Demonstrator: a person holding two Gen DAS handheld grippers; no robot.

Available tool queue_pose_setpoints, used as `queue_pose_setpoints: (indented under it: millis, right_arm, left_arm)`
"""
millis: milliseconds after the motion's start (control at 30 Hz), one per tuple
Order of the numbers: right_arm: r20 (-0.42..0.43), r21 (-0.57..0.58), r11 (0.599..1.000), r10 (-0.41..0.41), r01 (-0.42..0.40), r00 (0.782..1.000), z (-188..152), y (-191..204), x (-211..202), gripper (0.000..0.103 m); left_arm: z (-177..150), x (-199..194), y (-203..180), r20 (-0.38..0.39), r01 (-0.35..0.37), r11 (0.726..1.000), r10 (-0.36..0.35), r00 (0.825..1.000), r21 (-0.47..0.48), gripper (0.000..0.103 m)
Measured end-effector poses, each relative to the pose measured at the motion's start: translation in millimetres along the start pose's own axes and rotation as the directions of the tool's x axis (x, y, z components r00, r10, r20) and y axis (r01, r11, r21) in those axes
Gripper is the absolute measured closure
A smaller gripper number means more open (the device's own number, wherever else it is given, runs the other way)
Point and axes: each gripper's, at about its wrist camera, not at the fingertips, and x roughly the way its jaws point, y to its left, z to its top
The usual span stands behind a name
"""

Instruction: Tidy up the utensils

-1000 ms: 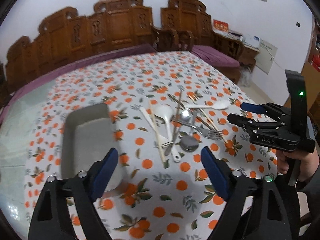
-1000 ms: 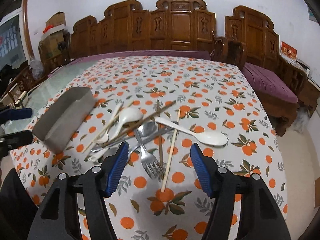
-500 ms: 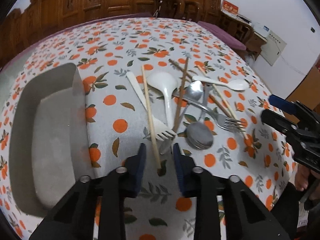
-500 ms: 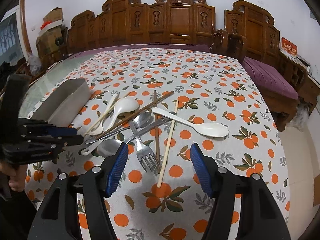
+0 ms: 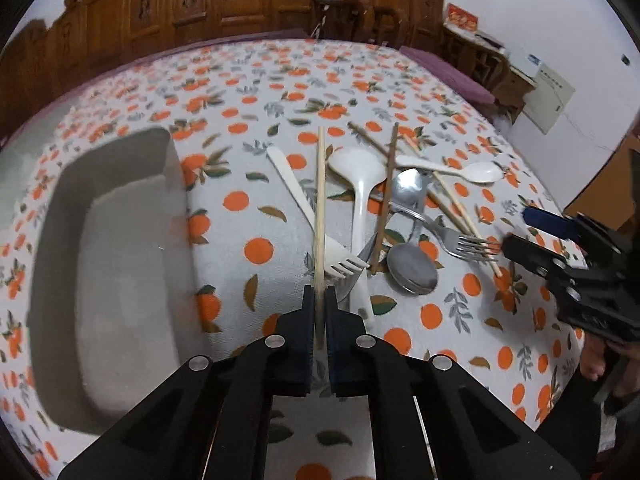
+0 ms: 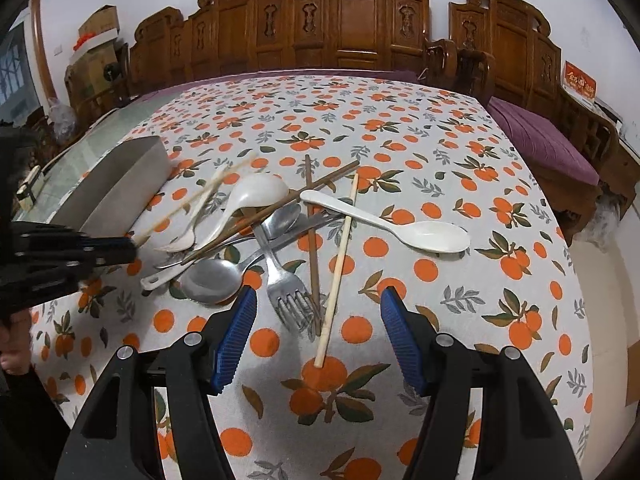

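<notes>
In the left wrist view my left gripper [image 5: 319, 300] is shut on the near end of a pale wooden chopstick [image 5: 320, 200], which runs away from me across a white plastic fork [image 5: 298, 196]. Right of it lies a pile with a white ladle [image 5: 356, 168], dark chopsticks [image 5: 385, 200], a metal spoon [image 5: 412, 270], a metal fork [image 5: 460, 240] and a white spoon [image 5: 476, 172]. My right gripper [image 6: 318, 334] stands open just above the metal fork's tines [image 6: 292, 304] and a second pale chopstick [image 6: 338, 272], touching neither. A grey tray [image 5: 112, 264] sits at the left.
An orange-patterned cloth [image 6: 400, 140] covers the table, whose edge drops off at the right. Carved wooden chairs [image 6: 360, 24] and a purple cushion [image 6: 540, 140] ring it. A person's hand [image 6: 16, 356] holds the left gripper's handle.
My left gripper came down toward the pile and its jaws closed on the pale chopstick. My right gripper sank a little and kept its jaws as wide as before.
</notes>
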Motion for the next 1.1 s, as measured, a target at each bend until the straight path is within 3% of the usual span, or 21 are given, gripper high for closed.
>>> queue_pose_setpoints:
  millis: [133,333,667,900,1000,1100]
  right_arm:
    - [-0.013,0.027,1.000,-0.002,0.002,1.000,2,-4,7,0.045]
    - [-0.021,0.051,0.999,-0.015,0.017,1.000,14,-6,19,0.046]
    - [-0.064,-0.065,0.994,-0.087,0.083,0.994,56,-43,64,0.046]
    - [-0.188,-0.147,0.989,-0.019,-0.009,0.982,74,-43,95,0.046]
    - [-0.220,-0.131,0.991,-0.002,-0.028,0.975,72,-44,97,0.046]
    - [-0.248,-0.109,0.993,0.014,-0.042,0.969,68,-47,97,0.053]
  left_arm:
    - [-4,-22,1,0.060,0.005,1.000,-0.006,0.998,0.027,0.099]
    - [-10,-36,5,0.102,0.030,0.999,-0.033,0.994,0.030,0.099]
    - [-4,-50,8,0.138,0.070,0.997,-0.073,0.988,0.025,0.099]
    - [-3,-51,7,0.140,0.073,0.997,-0.077,0.987,0.028,0.099]
    - [-3,-51,8,0.138,0.072,0.997,-0.075,0.988,0.025,0.099]
    - [-3,-51,9,0.140,0.071,0.997,-0.074,0.987,0.024,0.099]
